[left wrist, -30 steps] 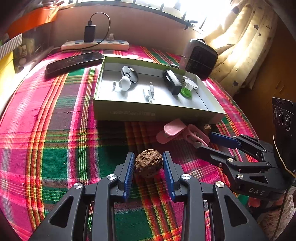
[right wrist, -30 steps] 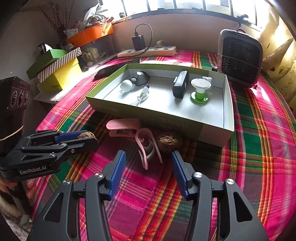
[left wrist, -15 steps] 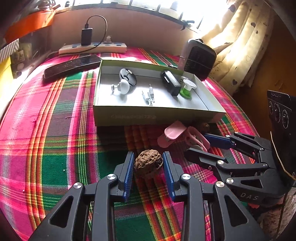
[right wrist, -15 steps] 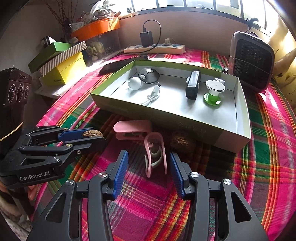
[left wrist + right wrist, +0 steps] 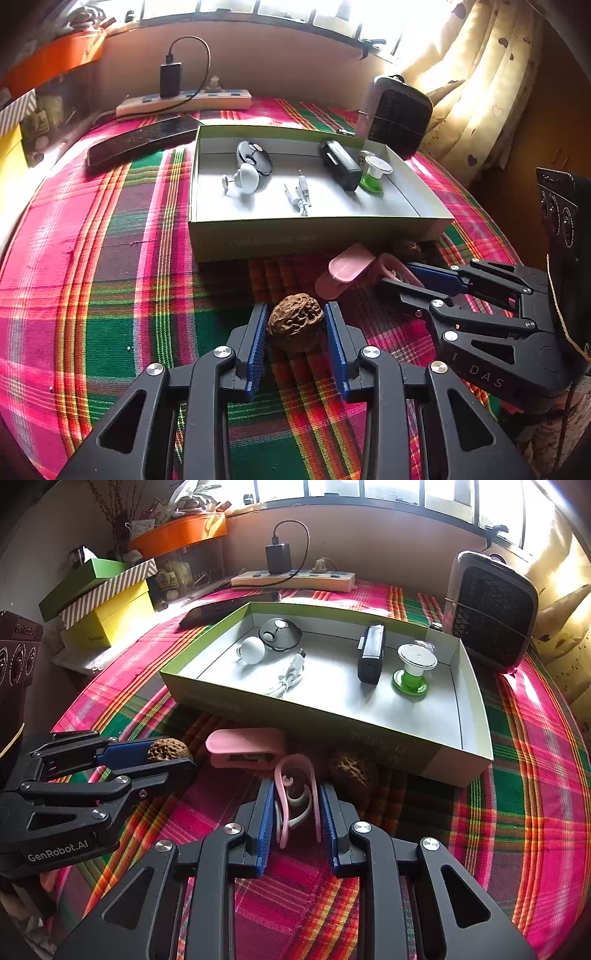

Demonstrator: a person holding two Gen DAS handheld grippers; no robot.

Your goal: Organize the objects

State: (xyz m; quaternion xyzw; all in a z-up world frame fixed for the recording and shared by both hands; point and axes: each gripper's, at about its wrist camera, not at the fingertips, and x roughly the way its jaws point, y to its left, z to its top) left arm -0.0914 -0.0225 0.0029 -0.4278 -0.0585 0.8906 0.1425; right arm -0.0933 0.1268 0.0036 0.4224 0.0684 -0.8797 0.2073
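Note:
My left gripper (image 5: pixel 295 325) is shut on a brown walnut (image 5: pixel 295 319), held just above the plaid cloth; it also shows in the right wrist view (image 5: pixel 168 751). My right gripper (image 5: pixel 295 805) has closed around a pink ear-hook piece (image 5: pixel 295 794) on the cloth, pads touching its sides. A pink clip (image 5: pixel 245 747) lies just beyond it and a second walnut (image 5: pixel 351 771) sits to its right, against the green-rimmed open box (image 5: pixel 476 746). The box holds a white cable, a white knob, a dark round device, a black bar and a green-and-white spool.
A small heater (image 5: pixel 491 613) stands behind the box at right. A power strip with charger (image 5: pixel 291 578) and a dark phone (image 5: pixel 144 138) lie at the back. Stacked yellow and green boxes (image 5: pixel 99 602) stand at the left edge.
My right gripper moved forward over the pink ear-hook piece and its fingers closed from wide open onto it. My left gripper kept the walnut, hardly moving.

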